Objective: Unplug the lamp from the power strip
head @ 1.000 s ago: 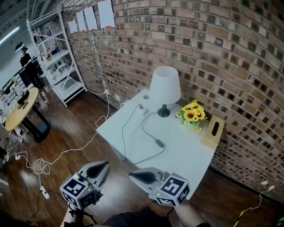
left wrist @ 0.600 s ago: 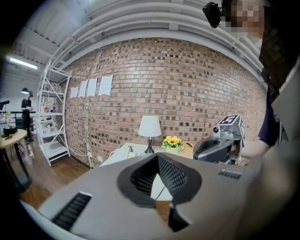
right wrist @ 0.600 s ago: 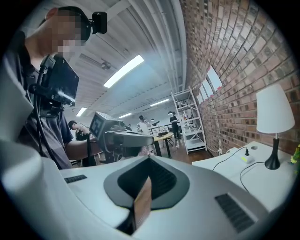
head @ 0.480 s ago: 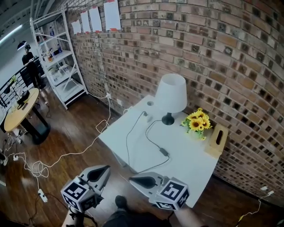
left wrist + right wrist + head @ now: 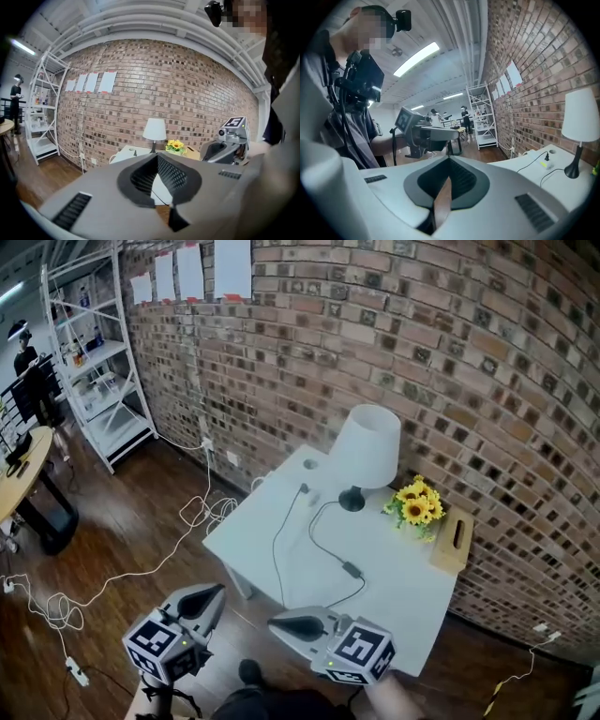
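The unplugging is not yet being started: the plug [image 5: 303, 488] is being kept in the power strip [image 5: 313, 496] just left of the lamp [image 5: 366, 451]. The 2 grippers, left gripper [image 5: 217, 592] and right gripper [image 5: 276, 621], are being held clenched and empty, well apart from the lamp.

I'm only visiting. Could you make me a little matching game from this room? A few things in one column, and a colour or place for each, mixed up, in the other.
Things:
1. lamp shade
2. flowers
3. box
4. shelf rack

Descriptions:
A. yellow
B. light wood colour, at the right-hand corner of the table
C. white, above a dark base
D. stands on the floor at the far left, by the brick wall

Pairs: 1-C, 2-A, 3-B, 4-D
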`<act>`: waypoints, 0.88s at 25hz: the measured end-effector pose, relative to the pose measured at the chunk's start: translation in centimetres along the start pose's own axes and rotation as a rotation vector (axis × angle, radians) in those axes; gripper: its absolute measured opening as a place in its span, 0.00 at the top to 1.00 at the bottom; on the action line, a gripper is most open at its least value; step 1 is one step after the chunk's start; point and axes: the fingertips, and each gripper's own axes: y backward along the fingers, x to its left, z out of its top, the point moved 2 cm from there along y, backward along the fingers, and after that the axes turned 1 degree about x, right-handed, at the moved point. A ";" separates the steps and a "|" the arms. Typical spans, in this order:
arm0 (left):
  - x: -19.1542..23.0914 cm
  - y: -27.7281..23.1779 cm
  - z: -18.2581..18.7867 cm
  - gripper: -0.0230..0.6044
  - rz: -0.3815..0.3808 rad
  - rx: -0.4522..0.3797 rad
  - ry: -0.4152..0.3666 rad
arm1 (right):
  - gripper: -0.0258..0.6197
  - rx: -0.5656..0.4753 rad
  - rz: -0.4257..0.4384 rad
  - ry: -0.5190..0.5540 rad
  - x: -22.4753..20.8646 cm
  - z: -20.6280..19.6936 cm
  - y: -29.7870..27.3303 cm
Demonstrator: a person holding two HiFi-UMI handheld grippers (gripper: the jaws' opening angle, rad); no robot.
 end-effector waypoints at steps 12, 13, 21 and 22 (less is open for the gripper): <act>9.1 1.7 0.8 0.95 -0.086 -0.075 0.029 | 0.97 0.086 -0.092 0.087 -0.4 4.4 -8.9; 9.2 1.9 0.9 0.95 -0.091 -0.078 0.039 | 0.97 0.098 -0.089 0.094 -0.3 4.4 -9.2; 10.3 2.1 0.2 0.95 -0.095 -0.092 0.035 | 0.97 0.149 -0.125 0.152 -1.2 4.1 -9.8; 10.4 2.3 0.5 0.95 -0.086 -0.096 0.032 | 0.97 0.145 -0.130 0.144 -1.5 4.0 -9.7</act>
